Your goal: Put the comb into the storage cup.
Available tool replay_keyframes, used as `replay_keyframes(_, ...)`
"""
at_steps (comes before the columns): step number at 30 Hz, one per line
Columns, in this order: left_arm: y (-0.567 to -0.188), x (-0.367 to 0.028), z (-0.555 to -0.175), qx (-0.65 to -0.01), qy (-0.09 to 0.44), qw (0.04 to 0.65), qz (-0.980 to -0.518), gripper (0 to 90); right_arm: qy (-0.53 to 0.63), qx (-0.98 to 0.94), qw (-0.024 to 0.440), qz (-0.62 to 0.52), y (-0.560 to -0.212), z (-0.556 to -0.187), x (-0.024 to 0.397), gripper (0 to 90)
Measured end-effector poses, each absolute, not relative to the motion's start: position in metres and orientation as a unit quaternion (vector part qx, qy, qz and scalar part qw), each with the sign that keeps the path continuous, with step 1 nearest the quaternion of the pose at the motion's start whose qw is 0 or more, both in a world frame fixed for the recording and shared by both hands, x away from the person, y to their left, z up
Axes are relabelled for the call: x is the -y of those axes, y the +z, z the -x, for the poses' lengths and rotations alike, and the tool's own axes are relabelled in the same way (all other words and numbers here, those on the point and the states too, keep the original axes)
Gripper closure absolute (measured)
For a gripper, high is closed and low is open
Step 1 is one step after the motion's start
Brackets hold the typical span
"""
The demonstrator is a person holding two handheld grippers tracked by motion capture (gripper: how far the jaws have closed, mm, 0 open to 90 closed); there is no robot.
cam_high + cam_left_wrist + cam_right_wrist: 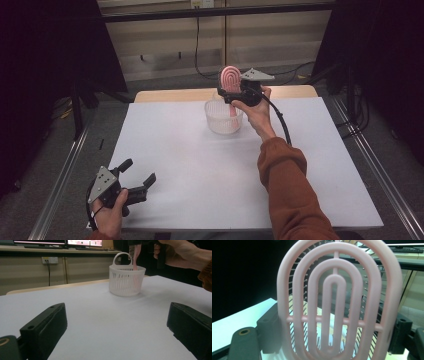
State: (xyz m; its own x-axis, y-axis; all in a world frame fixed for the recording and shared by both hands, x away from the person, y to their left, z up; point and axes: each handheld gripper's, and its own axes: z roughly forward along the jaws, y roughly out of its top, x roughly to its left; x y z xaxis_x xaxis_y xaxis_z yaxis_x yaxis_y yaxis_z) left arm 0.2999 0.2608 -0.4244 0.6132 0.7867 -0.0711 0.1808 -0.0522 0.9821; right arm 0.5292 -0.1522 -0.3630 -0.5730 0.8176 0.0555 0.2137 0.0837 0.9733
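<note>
Two grippers appear at the white table (200, 165), with only one engaged in the work. Right gripper (235, 93): held above the far middle of the table, its jaws pinched on the lower edge of the head of a pink hairbrush (230, 80). The brush stands upright, head uppermost, its handle pointing down into the white slotted basket (223, 120) directly beneath. In the left gripper view the handle (136, 255) can be seen passing the rim of the basket (126, 281) beside its loop handle. The right gripper view looks through the open, ringed back of the brush head (335, 302), with the bristles visible behind and a black jaw at each side. Left gripper (142, 182): low at the near left corner of the table, jaws spread wide with nothing between them, well apart from the basket.

Progress, as judged from these views: the brush has been picked up and brought over the basket, and its handle has entered the opening. Whether the handle tip rests on the basket floor cannot be told. Remaining steps are probably to lower the brush fully, release it, and draw the right gripper clear
</note>
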Motion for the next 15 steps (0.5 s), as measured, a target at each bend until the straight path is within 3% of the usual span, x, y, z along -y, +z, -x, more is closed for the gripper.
replay_keyframes(15,-0.425,-0.261,-0.3,-0.355,0.257,0.587,-0.681,2.9,0.555,-0.7,0.26,-0.367,-0.374,-0.53,0.144,19.5)
